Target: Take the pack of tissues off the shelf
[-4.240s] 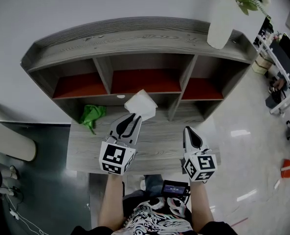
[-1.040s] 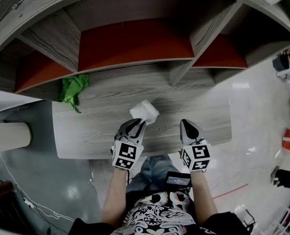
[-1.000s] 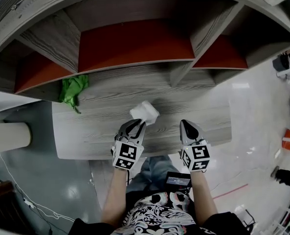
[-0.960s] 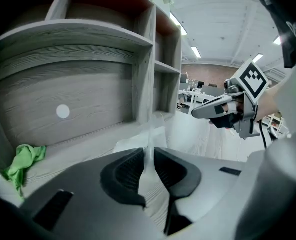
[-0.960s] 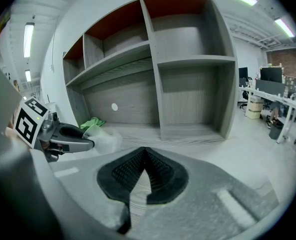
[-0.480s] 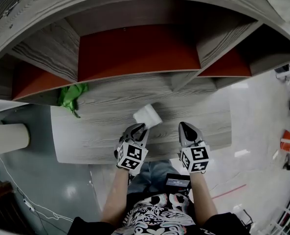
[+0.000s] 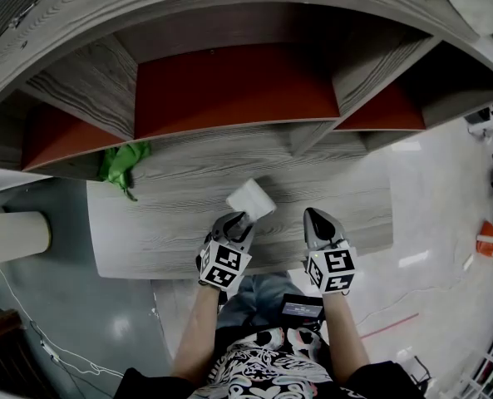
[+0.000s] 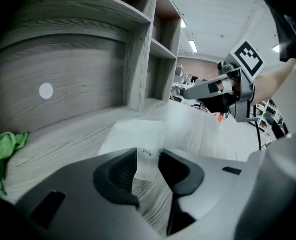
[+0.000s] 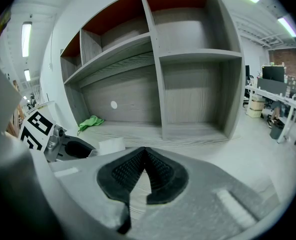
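We see the left gripper (image 8: 148,160) angled down at the grey wooden ledge (image 7: 346,198) below the shelf compartments. Its jaws stand narrowly apart and have just been opening. The near end flap of the pack of tissues (image 7: 250,199) sits between them, and the rest of the white pack lies on the ledge just ahead of the tips. The right gripper (image 9: 144,156) hovers to the right of the pack, its jaws closed together on nothing. A green cloth (image 7: 120,163) lies well off to the left gripper's left.
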### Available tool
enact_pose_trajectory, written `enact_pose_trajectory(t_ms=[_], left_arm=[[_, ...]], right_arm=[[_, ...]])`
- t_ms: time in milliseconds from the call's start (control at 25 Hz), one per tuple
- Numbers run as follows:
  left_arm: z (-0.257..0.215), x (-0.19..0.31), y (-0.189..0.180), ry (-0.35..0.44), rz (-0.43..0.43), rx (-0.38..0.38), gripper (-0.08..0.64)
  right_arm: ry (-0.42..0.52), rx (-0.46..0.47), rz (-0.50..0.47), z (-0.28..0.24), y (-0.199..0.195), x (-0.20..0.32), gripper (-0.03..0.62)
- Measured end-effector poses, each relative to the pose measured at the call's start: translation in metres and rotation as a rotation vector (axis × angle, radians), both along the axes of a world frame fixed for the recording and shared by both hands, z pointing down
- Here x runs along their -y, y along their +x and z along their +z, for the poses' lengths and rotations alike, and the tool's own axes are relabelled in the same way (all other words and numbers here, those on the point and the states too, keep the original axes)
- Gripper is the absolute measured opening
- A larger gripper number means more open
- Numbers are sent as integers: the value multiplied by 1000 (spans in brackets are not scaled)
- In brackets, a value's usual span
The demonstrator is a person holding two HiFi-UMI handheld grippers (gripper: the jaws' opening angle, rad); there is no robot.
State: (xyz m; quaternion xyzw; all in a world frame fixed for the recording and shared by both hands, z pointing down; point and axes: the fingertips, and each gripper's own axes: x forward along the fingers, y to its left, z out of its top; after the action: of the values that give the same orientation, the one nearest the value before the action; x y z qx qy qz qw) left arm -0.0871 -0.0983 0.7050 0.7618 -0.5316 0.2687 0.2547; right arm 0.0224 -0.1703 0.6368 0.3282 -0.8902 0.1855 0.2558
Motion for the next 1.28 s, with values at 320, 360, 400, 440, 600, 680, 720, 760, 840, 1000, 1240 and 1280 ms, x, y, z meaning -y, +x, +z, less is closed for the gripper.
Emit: enact_pose_trajectory(t_ms=[320,360,400,440,600,680,720,760,840,1000,1240,1280], left_arm=[[-5,-3,4,10,-9,-52,199],[-7,-4,3,16,-14,-50,201],[-11,-4,3,26,-19,-54,201],[-15,-3,2,41,-26,-64,201],[-35,-1,-1,97,-64,-103,219],[-45,-3,-3,111,-76,-116,219],[-52,-3,-3,123,-80,-120,219],[-59,-2,-3,138,-83,-127,219],[-75,0,-3,169,-91,-153,219],[-108,5,-9,243,-119,-188,219],[-155,7,-14,344,-138,-196,167],[-164,8,-14,362,-138,-193,154]], right_arm=[[18,10,-1,-8,1,-4,5],[21,12,-1,-10,0,-5,5],[25,15,-3,-12,0,-5,5],[29,18,-4,-15,-1,-6,5],[48,31,-11,-25,-4,-9,5],[58,38,-16,-32,-6,-11,5],[64,42,-19,-35,-7,-12,5],[71,46,-23,-39,-9,-12,5],[88,57,-30,-47,-12,-13,5],[127,80,-50,-67,-21,-16,5],[170,105,-80,-91,-28,-23,5],[178,109,-83,-96,-29,-23,5]])
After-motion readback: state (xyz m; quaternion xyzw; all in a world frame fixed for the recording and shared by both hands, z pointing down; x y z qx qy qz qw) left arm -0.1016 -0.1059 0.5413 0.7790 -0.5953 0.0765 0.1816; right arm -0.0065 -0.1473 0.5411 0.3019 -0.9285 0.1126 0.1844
